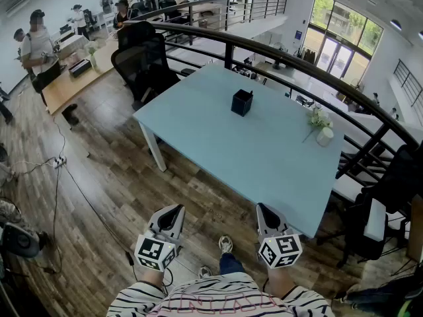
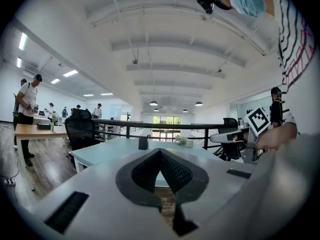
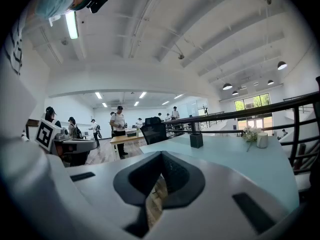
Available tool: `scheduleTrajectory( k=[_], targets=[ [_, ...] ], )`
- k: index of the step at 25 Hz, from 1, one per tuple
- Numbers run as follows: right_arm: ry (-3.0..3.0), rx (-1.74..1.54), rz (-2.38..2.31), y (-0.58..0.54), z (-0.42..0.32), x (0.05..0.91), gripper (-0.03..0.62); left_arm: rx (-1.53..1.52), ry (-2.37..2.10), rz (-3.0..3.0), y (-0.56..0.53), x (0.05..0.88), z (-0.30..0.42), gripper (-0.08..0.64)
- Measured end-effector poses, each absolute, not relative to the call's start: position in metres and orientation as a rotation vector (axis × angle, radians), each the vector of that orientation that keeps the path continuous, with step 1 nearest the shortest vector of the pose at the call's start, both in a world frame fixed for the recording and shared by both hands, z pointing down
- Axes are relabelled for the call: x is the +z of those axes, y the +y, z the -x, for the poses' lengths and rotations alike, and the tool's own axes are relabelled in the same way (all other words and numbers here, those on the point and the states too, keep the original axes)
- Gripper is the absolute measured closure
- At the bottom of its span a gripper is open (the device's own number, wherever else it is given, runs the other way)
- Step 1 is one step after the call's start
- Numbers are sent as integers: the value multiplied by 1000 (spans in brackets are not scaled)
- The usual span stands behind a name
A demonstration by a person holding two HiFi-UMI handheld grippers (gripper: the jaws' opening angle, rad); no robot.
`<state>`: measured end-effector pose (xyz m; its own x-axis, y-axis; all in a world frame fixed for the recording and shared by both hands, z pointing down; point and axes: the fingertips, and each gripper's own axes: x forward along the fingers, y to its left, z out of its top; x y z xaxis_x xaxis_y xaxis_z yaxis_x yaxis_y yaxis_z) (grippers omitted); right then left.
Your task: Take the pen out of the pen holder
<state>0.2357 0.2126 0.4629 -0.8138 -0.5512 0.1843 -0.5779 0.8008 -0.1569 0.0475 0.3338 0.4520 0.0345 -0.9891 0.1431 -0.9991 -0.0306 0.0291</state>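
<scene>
A black square pen holder (image 1: 242, 102) stands on the far half of the light blue table (image 1: 264, 157); it also shows small in the left gripper view as the pen holder (image 2: 143, 143) and in the right gripper view as the pen holder (image 3: 196, 140). I cannot make out a pen in it. My left gripper (image 1: 178, 208) and right gripper (image 1: 261, 207) hover side by side in front of the table's near edge, far short of the holder. Both are shut and hold nothing: the left gripper (image 2: 160, 151) and the right gripper (image 3: 161, 155) each show their pads meeting.
A small white vase with flowers (image 1: 322, 132) sits near the table's right edge. A black railing (image 1: 297, 61) runs behind the table. Black office chairs (image 1: 142, 58) stand at its far left corner. People stand around a wooden desk (image 1: 73, 78) further left. A cable (image 1: 73, 177) crosses the wooden floor.
</scene>
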Motion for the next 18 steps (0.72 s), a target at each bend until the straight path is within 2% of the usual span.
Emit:
scheduleTrajectory(
  k=[8, 18],
  targets=[
    [-2866, 320, -901, 171, -233, 464, 566, 124, -2086, -2177, 291, 454, -48, 537],
    [-2937, 361, -870, 73, -214, 469, 558, 138, -2040, -2241, 179, 459, -38, 532]
  ],
)
